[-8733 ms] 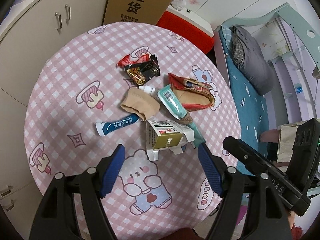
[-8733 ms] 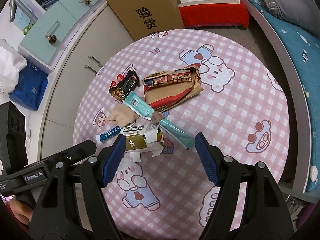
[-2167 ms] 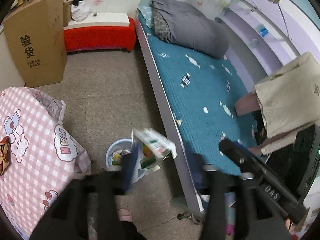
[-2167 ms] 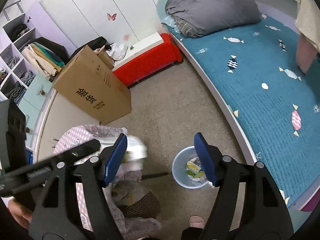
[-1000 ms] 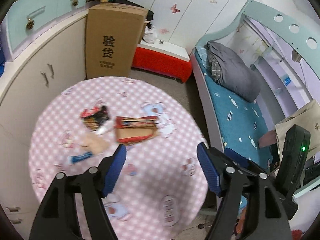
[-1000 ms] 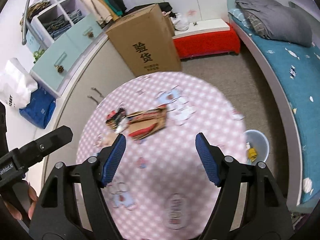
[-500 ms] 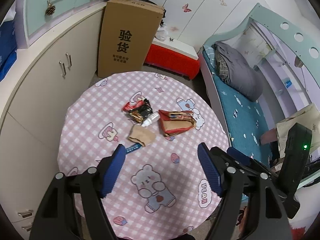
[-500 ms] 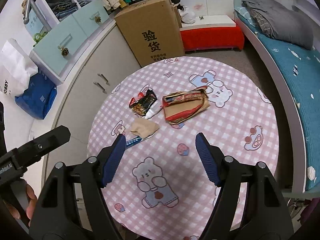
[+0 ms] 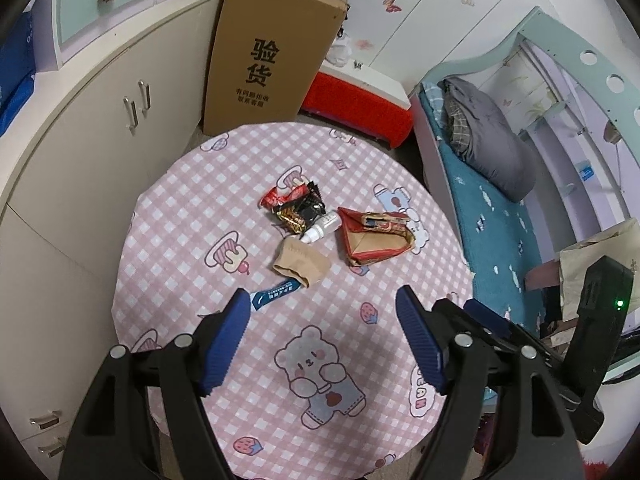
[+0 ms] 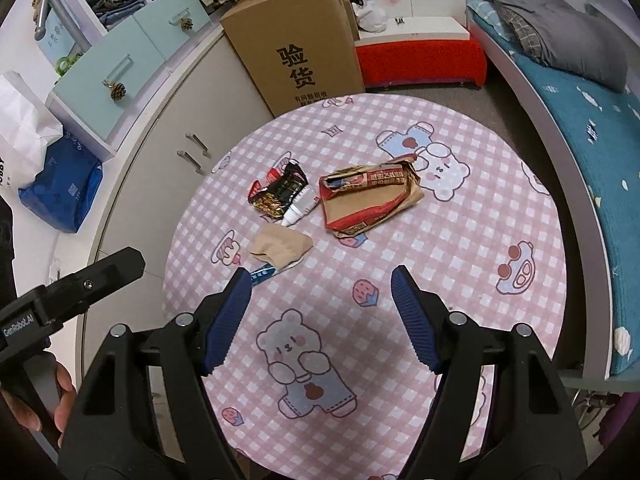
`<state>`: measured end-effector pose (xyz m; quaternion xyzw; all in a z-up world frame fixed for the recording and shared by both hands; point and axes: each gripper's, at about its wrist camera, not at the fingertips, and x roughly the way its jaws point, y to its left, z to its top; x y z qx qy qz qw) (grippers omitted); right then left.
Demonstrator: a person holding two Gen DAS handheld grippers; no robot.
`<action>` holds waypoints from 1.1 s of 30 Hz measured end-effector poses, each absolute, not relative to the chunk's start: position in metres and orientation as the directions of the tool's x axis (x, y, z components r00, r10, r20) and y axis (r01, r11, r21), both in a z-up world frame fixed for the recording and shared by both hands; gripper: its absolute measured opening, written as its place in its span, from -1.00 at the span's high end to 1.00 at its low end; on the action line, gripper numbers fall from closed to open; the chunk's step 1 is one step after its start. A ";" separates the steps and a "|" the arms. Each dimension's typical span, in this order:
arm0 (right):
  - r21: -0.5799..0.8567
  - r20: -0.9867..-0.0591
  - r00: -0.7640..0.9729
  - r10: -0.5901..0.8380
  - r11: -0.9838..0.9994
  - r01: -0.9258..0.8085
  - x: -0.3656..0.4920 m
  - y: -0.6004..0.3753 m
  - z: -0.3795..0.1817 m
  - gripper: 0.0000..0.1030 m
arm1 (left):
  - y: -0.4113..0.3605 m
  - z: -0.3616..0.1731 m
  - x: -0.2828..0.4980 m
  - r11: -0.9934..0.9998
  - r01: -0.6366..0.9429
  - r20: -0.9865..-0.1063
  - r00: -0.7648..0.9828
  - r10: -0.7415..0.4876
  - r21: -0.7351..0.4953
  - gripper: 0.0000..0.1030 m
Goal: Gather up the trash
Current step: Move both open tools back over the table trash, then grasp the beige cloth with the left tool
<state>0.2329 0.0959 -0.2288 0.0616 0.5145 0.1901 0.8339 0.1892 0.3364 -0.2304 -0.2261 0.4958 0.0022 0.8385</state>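
Note:
Trash lies near the middle of the round pink checked table (image 9: 192, 208) (image 10: 480, 184). It is a crumpled red and brown paper bag (image 9: 374, 236) (image 10: 368, 196), dark snack wrappers (image 9: 294, 204) (image 10: 278, 192), a small white bottle (image 9: 322, 226) (image 10: 300, 205), a tan cloth piece (image 9: 302, 262) (image 10: 280, 249) and a blue tube (image 9: 276, 294) (image 10: 262, 272). My left gripper (image 9: 322, 340) and my right gripper (image 10: 320, 316) both hang open above the table's near half, with nothing between their blue pads.
A tall cardboard box (image 9: 272, 52) (image 10: 296, 40) and a red bench (image 9: 356, 100) (image 10: 420, 56) stand behind the table. Beige cabinets (image 9: 100, 128) run along the left. A bed with a teal cover (image 9: 492, 216) (image 10: 592, 128) lies on the right.
Both views have closed in on the table and dropped slightly, so the trash now looks larger and sharper. Both grippers stay open and hold nothing.

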 end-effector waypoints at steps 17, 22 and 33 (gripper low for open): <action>0.326 -0.854 0.331 0.401 0.909 -0.260 0.294 0.058 -0.272 -0.39 | 0.337 -0.299 0.222 0.859 -0.346 -0.882 0.417 -0.220 -0.378 -0.43; 0.341 -0.862 0.295 0.412 0.902 -0.265 0.307 0.059 -0.286 -0.39 | 0.331 -0.313 0.239 0.855 -0.368 -0.893 0.398 -0.210 -0.366 -0.43; 0.343 -0.880 0.221 0.420 0.885 -0.315 0.330 0.077 -0.308 -0.39 | 0.324 -0.349 0.289 0.872 -0.390 -0.931 0.320 -0.174 -0.297 -0.42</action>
